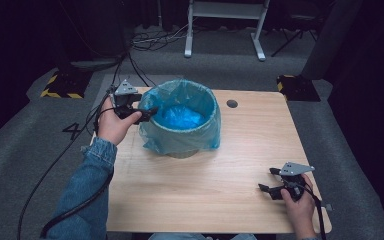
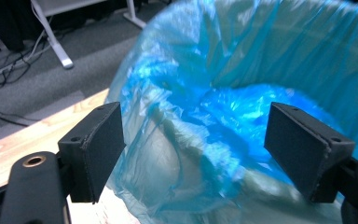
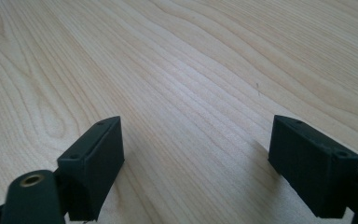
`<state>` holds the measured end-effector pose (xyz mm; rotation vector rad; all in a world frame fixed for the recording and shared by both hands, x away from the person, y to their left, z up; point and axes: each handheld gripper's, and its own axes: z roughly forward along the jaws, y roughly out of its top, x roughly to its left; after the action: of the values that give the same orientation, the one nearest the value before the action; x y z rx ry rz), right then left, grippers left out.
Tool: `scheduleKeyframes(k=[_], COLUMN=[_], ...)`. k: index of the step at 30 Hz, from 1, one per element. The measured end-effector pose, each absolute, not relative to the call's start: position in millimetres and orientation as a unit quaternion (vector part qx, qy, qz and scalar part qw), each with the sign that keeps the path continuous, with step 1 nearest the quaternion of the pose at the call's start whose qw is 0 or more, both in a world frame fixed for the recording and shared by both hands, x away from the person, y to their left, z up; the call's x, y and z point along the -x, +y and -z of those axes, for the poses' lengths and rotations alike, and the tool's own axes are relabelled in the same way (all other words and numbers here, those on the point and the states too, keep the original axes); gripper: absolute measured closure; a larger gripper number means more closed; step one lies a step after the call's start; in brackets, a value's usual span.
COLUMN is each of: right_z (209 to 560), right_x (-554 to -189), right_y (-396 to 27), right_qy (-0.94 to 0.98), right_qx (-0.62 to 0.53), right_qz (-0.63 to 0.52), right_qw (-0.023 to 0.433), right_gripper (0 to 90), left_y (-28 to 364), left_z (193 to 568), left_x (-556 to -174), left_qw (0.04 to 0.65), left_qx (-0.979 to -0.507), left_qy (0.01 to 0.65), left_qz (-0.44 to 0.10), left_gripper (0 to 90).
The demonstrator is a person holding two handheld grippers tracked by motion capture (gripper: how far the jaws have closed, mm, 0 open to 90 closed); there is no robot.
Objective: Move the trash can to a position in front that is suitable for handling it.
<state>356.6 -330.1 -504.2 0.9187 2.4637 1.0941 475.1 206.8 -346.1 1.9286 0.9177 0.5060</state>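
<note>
My left tool, jaws spread, straddles the rim of the blue-lined bin near the desk's far left edge. My right tool rests spread near the right corner.

The high view was dim and soft, with black surroundings and the counter lit from above, while the blue bag glared and blurred slightly, and the wood grain close-up stayed bright and evenly lit.
</note>
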Motion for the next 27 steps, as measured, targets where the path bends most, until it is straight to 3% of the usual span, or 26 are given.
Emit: scheduleKeyframes(k=[13, 27], right_z=[504.3, 504.2], right_x=[-356.5, -356.6], right_y=[-330.1, -330.1], right_qy=[0.856, 0.856], right_qx=[-0.319, -0.32], right_qz=[-0.38, -0.38], right_qw=[0.146, 0.146], right_gripper=[18.0, 18.0], left_y=[198.4, 175.0], left_z=[351.2, 351.1], left_x=[-470.1, -433.4], left_qw=[0.46, 0.467], left_qx=[-0.786, -0.804], left_qy=[0.373, 0.331], left_qz=[-0.175, -0.162], left_gripper=[26.2, 25.1])
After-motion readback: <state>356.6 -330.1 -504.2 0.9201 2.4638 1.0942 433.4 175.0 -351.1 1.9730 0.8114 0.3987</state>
